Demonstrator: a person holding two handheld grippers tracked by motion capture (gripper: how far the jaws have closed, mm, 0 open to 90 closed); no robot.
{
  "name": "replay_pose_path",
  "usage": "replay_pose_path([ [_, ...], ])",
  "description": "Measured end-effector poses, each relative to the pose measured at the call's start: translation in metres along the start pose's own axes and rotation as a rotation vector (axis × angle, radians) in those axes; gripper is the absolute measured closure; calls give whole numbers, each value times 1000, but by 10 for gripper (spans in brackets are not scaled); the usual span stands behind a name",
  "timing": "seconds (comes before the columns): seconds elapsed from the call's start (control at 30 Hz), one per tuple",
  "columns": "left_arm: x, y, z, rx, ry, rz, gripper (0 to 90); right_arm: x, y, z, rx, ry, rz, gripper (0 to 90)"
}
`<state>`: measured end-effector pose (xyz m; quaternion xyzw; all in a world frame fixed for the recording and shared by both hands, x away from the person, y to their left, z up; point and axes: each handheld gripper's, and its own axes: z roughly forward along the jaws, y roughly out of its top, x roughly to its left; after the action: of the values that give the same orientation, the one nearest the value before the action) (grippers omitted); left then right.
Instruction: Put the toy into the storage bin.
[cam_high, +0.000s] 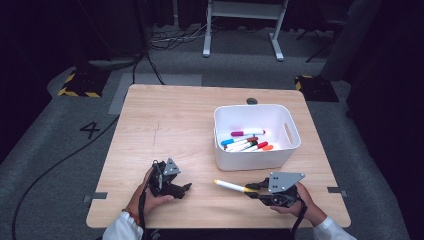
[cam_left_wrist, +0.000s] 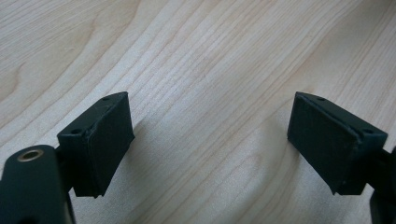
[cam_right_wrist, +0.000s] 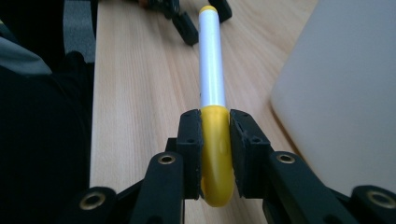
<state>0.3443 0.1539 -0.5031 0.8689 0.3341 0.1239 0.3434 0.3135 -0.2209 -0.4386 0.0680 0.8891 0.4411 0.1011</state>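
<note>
High view: right gripper holds yellow-capped marker by its cap just above the table, near the white bin. Left gripper view: jaws wide, empty. Right gripper view: pads clamp the cap; light, stiff, smooth plastic, likely to pivot when held at the end.

- One readable sign: a dark digit "4" marked on the grey floor, left of my bench.
- Yellow-black hazard stripes edge a dark base on the floor, no lettering.
- Markers in the white bin: any print too small to read.
</note>
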Motion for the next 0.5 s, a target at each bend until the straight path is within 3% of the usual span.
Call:
replay_pose_path([
  [0.23,0,0,0,0,0,-1,144,-4,11,-38,-74,-63,-27,754],
  [0.37,0,0,0,0,0,0,144,-14,18,-65,-128,-101,-25,754],
  [0.5,0,0,0,0,0,0,144,-30,27,-88,-138,-147,-24,754],
])
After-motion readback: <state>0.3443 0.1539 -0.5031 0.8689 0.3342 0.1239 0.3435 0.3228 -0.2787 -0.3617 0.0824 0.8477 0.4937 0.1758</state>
